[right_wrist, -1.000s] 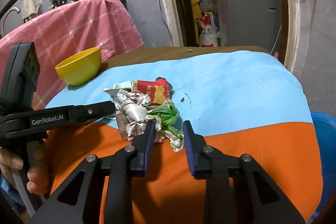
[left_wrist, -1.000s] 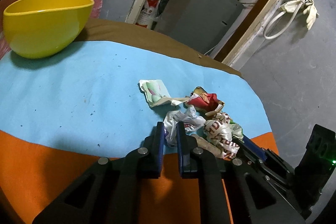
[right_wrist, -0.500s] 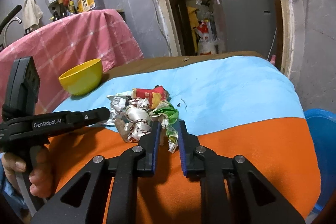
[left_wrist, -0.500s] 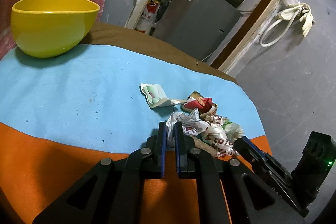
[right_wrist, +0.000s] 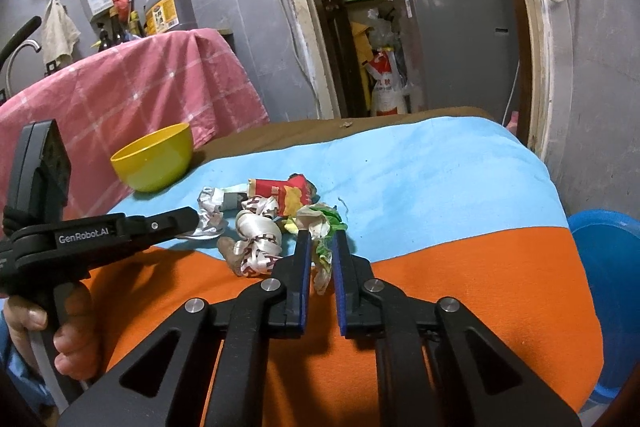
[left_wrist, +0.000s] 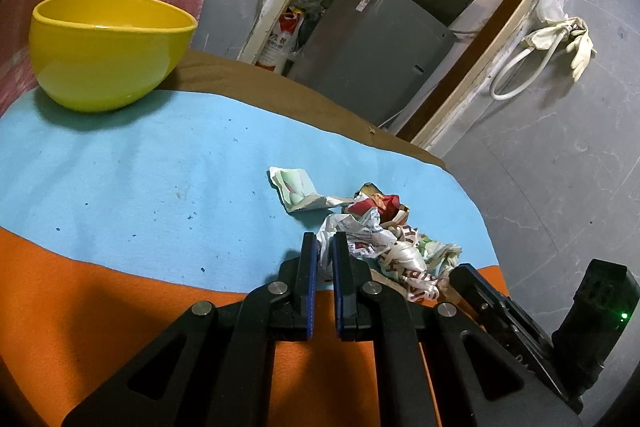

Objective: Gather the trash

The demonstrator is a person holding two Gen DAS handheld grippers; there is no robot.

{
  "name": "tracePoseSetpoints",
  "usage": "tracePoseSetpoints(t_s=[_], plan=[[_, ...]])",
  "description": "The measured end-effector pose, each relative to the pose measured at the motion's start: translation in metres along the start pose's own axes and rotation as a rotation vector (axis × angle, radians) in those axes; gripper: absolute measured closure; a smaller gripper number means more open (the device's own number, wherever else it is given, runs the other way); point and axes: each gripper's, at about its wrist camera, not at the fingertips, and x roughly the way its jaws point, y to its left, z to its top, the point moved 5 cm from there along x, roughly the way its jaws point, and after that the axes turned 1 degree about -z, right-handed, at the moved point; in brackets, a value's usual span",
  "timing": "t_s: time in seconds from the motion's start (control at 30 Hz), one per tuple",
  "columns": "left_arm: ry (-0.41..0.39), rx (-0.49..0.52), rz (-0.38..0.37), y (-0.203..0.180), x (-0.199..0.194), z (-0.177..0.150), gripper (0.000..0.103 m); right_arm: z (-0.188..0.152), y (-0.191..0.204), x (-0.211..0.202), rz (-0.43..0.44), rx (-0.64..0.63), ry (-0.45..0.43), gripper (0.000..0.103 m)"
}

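Observation:
A pile of crumpled wrappers (left_wrist: 384, 239) lies on the blue and orange table cloth (left_wrist: 140, 187). My left gripper (left_wrist: 323, 247) is shut on a white printed wrapper (left_wrist: 352, 231) at the pile's left side. My right gripper (right_wrist: 320, 243) is shut on a green and white wrapper (right_wrist: 322, 223) at the pile's right side. A red snack packet (right_wrist: 280, 189) and a white ribbon-like wrapper (right_wrist: 256, 235) lie between them. A loose pale green paper (left_wrist: 294, 187) lies just beyond the pile. The left gripper also shows in the right wrist view (right_wrist: 188, 217).
A yellow bowl (left_wrist: 108, 47) stands at the far left of the table. A blue bin (right_wrist: 608, 267) sits below the table's right edge. A pink checked cloth (right_wrist: 132, 83) hangs behind the bowl. A grey cabinet (right_wrist: 456, 39) stands in the doorway beyond.
Both grippers have closed: the left one onto the white wrapper, the right one onto the green and white wrapper. Both cameras have risen slightly.

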Motion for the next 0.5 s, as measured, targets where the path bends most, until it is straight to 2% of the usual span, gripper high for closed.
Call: tracePoseSetpoints(t_s=[0.4,0.5], plan=[[-0.017,-0.009,-0.003,0.0043,-0.0046,0.0003,0.098,0.0047,0.0035,-0.0085,-0.020,-0.014,-0.052,0.097],[-0.019,-0.010,-0.003,0.0031,-0.0047,0.0000,0.098,0.0046,0.0032,-0.0066,-0.003,-0.014,-0.039,0.097]])
